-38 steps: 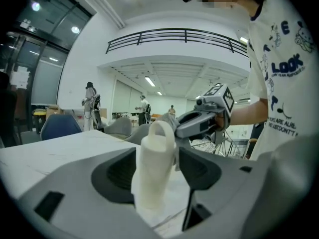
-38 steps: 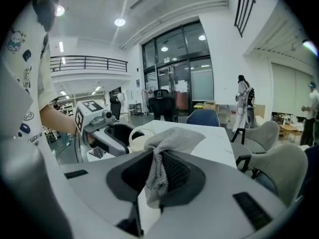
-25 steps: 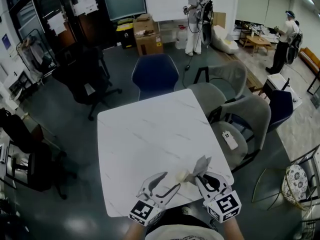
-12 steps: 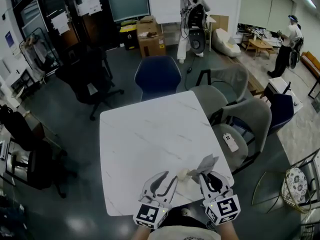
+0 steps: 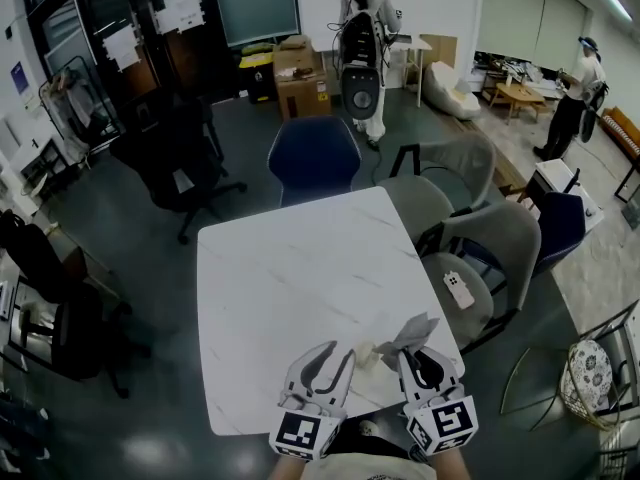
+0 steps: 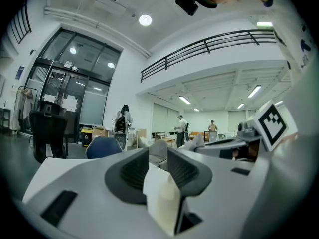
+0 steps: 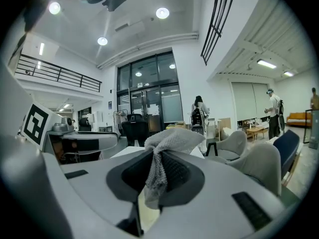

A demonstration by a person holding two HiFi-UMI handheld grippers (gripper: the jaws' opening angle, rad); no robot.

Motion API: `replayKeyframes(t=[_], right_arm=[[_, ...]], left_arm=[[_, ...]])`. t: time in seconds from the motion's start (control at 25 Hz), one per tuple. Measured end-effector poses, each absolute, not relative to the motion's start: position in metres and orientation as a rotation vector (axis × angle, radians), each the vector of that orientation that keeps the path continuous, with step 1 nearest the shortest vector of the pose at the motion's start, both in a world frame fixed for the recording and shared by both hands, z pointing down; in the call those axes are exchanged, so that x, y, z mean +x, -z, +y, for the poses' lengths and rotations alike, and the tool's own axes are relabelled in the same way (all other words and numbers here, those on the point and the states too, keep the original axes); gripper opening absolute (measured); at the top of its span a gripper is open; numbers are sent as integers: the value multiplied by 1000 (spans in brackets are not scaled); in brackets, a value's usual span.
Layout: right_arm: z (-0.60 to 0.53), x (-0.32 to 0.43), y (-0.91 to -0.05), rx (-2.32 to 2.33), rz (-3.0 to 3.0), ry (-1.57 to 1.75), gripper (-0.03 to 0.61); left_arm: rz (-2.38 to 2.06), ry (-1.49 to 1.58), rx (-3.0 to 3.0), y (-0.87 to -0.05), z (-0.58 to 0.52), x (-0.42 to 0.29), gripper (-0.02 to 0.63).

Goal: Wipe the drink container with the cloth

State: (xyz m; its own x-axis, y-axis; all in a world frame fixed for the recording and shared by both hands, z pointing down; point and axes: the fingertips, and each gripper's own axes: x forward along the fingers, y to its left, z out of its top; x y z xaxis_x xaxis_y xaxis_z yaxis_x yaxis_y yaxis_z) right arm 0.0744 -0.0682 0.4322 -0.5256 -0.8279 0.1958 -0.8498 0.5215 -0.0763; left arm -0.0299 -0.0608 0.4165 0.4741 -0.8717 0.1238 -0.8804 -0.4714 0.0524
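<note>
The cream drink container [image 6: 162, 198] is clamped in jaws just closed by the left gripper [image 6: 158, 156], the grey mesh cloth [image 7: 169, 141] pinched in the right gripper [image 7: 158, 166]; wiping is judged unstarted.

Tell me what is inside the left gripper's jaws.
The left gripper, jaws just closed further, pinches a small cream drink container. Its far end is hidden between the jaws.

The left hand-held gripper [image 6: 158, 157] jaws had just been closing on the drink container [image 6: 162, 198]. Only its pale top showed, rest hidden behind the jaw body. Lower end of the cloth [image 7: 172, 139] was buried in the right hand-held gripper [image 7: 159, 157]. Head view: drink container too small to tell shape.
</note>
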Motion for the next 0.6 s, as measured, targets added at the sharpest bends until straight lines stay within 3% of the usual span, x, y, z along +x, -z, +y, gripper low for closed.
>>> replayKeyframes(t=[0.6], right_arm=[[-82, 85, -433, 1505, -2590, -241, 46]], left_arm=[[-1507, -100, 2616, -414, -71, -19, 121]])
